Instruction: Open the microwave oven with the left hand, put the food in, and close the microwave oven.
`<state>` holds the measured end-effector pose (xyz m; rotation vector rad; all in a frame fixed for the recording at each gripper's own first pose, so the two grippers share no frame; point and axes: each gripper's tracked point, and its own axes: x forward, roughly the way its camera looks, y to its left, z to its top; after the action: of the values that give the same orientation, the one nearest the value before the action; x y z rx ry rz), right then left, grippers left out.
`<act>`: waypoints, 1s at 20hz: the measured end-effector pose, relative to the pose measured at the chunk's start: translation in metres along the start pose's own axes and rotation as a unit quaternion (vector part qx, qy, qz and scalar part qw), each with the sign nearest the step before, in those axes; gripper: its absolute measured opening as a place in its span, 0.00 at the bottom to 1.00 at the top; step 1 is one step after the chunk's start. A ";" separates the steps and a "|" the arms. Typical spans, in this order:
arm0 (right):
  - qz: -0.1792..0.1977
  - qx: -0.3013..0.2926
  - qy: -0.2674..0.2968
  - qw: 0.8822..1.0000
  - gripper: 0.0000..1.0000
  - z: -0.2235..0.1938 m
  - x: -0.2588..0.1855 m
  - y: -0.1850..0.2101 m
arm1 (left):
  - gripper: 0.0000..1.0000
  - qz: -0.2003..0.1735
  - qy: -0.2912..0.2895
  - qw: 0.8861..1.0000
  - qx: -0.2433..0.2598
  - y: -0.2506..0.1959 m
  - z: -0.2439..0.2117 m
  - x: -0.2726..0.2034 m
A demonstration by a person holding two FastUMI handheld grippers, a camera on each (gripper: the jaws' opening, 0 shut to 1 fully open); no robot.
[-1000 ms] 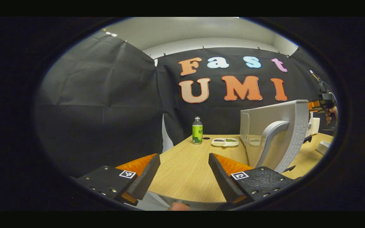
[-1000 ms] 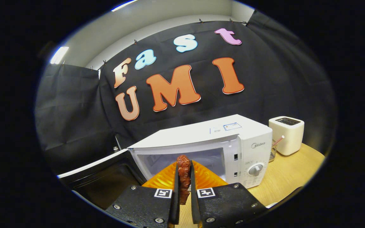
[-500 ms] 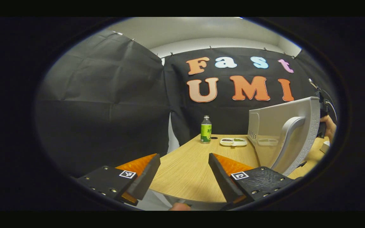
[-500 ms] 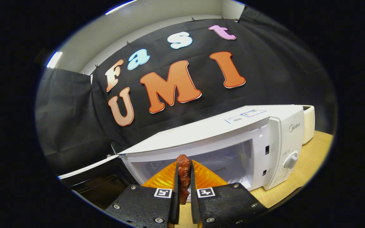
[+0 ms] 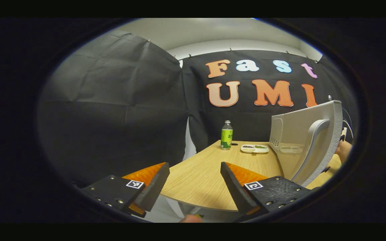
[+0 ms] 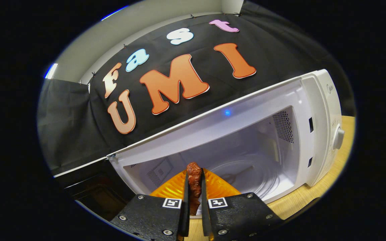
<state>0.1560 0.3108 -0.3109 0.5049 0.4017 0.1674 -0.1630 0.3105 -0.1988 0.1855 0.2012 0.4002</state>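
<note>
I hold the food (image 6: 194, 187), a reddish-brown strip, pinched between the right gripper (image 6: 193, 204) fingers at the mouth of the open microwave (image 6: 246, 140). Risk: the strip may catch the lower front edge or slip if I tilt my wrist. The door (image 5: 308, 140) stands swung out beside my left gripper (image 5: 194, 182), whose fingers are spread and empty. A bottle (image 5: 227, 135) and a tray (image 5: 255, 149), contents probably snacks, sit well clear on the table (image 5: 199, 180).

Both views were dim and strongly bowed at the edges. A ceiling light (image 6: 51, 70) glowed at upper left in the right gripper view; the microwave cavity (image 6: 246, 147) looked bright, with a small blue glare spot (image 6: 227, 112).
</note>
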 end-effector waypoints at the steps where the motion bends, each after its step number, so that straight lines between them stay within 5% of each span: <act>1: -0.004 0.005 -0.005 1.000 0.15 -0.001 0.005 -0.003 | 0.94 0.002 0.002 1.000 0.000 0.001 -0.001 -0.002; 10: -0.047 0.007 -0.014 0.999 0.20 -0.012 0.025 -0.034 | 0.92 0.006 0.011 1.000 -0.002 -0.002 -0.009 -0.003; 16: -0.097 -0.013 0.016 0.995 0.36 -0.024 0.030 -0.071 | 0.92 -0.009 0.013 1.000 0.001 -0.004 -0.010 0.000; 20: -0.100 0.024 0.027 0.994 0.51 -0.026 0.033 -0.074 | 0.92 -0.017 0.019 1.000 0.006 -0.013 -0.010 0.000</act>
<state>0.1794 0.2664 -0.3800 0.5039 0.5078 -0.0229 -0.1607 0.2997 -0.2114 0.1871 0.2443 0.3694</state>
